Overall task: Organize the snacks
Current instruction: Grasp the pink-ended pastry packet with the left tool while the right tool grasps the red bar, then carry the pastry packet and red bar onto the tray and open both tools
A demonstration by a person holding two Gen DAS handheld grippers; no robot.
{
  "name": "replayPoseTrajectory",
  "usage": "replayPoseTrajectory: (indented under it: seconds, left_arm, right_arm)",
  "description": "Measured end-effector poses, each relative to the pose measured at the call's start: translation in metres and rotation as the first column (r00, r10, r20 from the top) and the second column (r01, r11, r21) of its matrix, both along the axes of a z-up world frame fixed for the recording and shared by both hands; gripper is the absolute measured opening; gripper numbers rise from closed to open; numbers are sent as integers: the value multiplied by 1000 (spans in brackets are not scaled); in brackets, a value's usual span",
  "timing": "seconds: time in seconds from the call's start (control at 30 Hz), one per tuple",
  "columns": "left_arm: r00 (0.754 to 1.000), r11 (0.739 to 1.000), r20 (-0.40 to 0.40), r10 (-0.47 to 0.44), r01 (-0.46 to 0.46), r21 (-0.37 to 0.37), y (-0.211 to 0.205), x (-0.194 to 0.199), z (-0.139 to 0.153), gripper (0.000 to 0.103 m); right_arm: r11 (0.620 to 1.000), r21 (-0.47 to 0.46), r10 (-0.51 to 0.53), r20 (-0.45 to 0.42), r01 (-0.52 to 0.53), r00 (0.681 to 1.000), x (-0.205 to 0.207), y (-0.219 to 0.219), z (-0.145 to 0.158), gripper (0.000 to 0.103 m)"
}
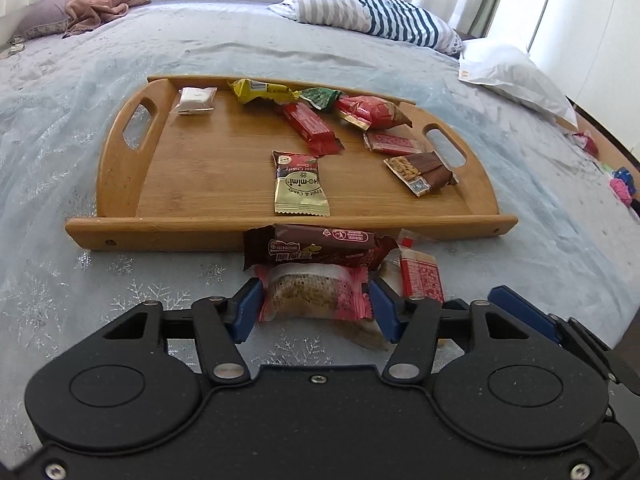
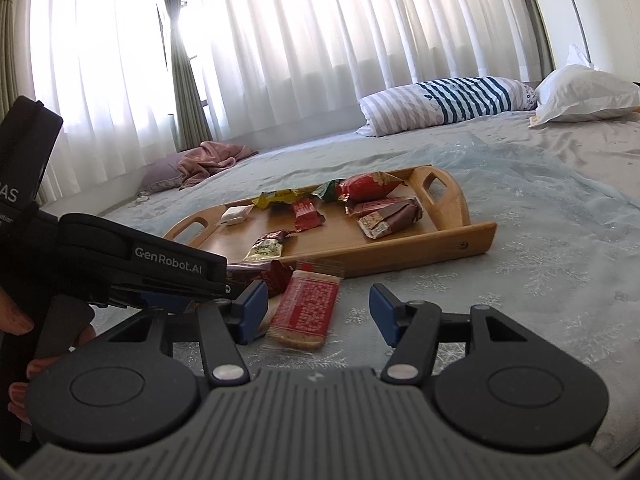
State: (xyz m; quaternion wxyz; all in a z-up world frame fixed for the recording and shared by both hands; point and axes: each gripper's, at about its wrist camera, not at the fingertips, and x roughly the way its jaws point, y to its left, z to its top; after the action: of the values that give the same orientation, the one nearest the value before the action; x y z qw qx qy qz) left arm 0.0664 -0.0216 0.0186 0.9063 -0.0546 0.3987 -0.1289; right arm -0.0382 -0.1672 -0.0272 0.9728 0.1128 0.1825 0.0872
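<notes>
A round pastry in a clear, red-edged wrapper [image 1: 312,292] lies on the bedspread just before the wooden tray [image 1: 168,234]. My left gripper [image 1: 316,310] is shut on it, both blue pads against the wrapper's sides. A brown chocolate bar [image 1: 320,246] rests over its far end. A red cracker packet [image 2: 306,308] lies between the fingers of my right gripper [image 2: 318,312], near the left pad and well clear of the right one, so the jaws are open. This packet [image 1: 420,280] also shows in the left wrist view. Several snacks lie on the tray, among them a gold candy packet [image 1: 300,188].
The tray [image 2: 420,248] sits on a pale blue bedspread. A striped pillow [image 1: 372,12] and a white pillow [image 1: 512,72] lie beyond it, a pink cloth [image 1: 104,4] at the far left, small colourful items [image 1: 622,184] at the right. A person's hand [image 2: 18,320] holds the left gripper.
</notes>
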Motion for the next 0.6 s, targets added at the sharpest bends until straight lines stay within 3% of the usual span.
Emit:
replayPoseTrajectory:
  seconds: [0.3, 0.6]
  left_arm:
    - [1000, 1000, 29, 13, -13, 28, 13, -16, 10, 55]
    - [994, 996, 75, 82, -84, 25, 39, -22, 24, 55]
  right_arm:
    - [999, 22, 26, -42, -25, 999, 15, 7, -1, 63]
    - [999, 36, -22, -107, 26, 994, 34, 16, -2, 51]
